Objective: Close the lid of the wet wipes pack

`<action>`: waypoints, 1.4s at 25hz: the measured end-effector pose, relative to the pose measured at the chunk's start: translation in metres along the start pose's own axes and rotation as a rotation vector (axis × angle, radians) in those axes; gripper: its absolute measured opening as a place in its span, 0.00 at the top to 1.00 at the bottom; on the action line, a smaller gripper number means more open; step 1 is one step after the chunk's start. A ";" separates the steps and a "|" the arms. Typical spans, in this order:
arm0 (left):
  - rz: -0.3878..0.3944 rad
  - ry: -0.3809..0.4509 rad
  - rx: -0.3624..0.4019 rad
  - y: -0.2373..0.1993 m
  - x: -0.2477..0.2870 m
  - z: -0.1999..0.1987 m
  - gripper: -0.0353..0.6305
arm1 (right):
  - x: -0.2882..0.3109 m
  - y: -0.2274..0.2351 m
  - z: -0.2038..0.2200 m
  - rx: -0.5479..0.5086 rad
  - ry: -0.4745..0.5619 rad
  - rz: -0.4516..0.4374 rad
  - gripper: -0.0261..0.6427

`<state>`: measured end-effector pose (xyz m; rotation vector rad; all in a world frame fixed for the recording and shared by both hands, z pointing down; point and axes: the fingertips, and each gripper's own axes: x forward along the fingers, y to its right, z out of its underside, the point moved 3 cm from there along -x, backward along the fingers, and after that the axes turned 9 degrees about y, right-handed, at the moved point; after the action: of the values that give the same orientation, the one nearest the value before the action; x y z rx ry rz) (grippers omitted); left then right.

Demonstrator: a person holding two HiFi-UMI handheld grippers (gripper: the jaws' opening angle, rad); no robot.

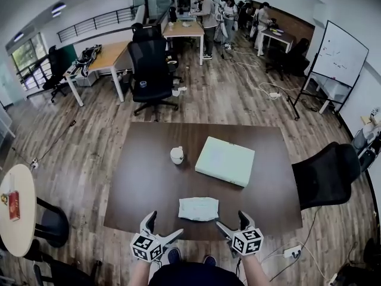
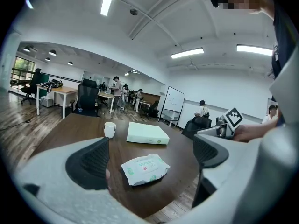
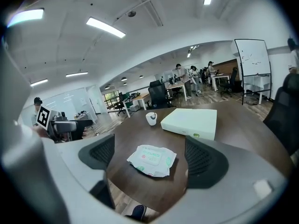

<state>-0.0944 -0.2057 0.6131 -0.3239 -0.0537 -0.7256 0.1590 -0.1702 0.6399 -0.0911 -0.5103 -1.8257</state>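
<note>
The wet wipes pack (image 1: 199,208) is white with green print and lies flat near the front edge of the dark brown table (image 1: 143,177). Its top lid looks flat against the pack (image 3: 152,160). My left gripper (image 1: 162,227) hangs just off the table's front edge, left of the pack, open with nothing between its fingers. My right gripper (image 1: 232,222) is at the front edge to the pack's right, also open and empty. Both gripper views look past wide-apart jaws at the pack (image 2: 145,168), which neither gripper touches.
A white cup (image 1: 177,155) and a pale green flat box (image 1: 225,160) stand farther back on the table. A black office chair (image 1: 324,174) is at the table's right side and another (image 1: 149,70) beyond its far edge. A small round table (image 1: 15,210) is at the left.
</note>
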 end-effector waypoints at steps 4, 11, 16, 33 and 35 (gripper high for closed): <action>0.011 0.000 0.000 0.000 0.002 0.000 0.12 | -0.007 -0.001 -0.003 0.017 0.030 0.020 0.24; 0.018 -0.002 0.001 0.003 0.005 0.001 0.12 | -0.012 0.002 -0.006 0.028 0.043 0.026 0.25; 0.022 -0.006 -0.001 0.003 0.004 0.003 0.12 | -0.017 -0.001 -0.007 -0.028 0.024 0.027 0.25; 0.023 -0.007 0.004 0.010 -0.002 0.003 0.12 | -0.030 -0.006 -0.014 -0.039 0.044 0.006 0.25; 0.024 -0.007 0.005 0.012 -0.002 0.005 0.12 | -0.032 -0.005 -0.013 -0.042 0.046 0.005 0.25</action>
<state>-0.0876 -0.1950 0.6141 -0.3216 -0.0581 -0.7005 0.1671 -0.1459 0.6166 -0.0785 -0.4395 -1.8296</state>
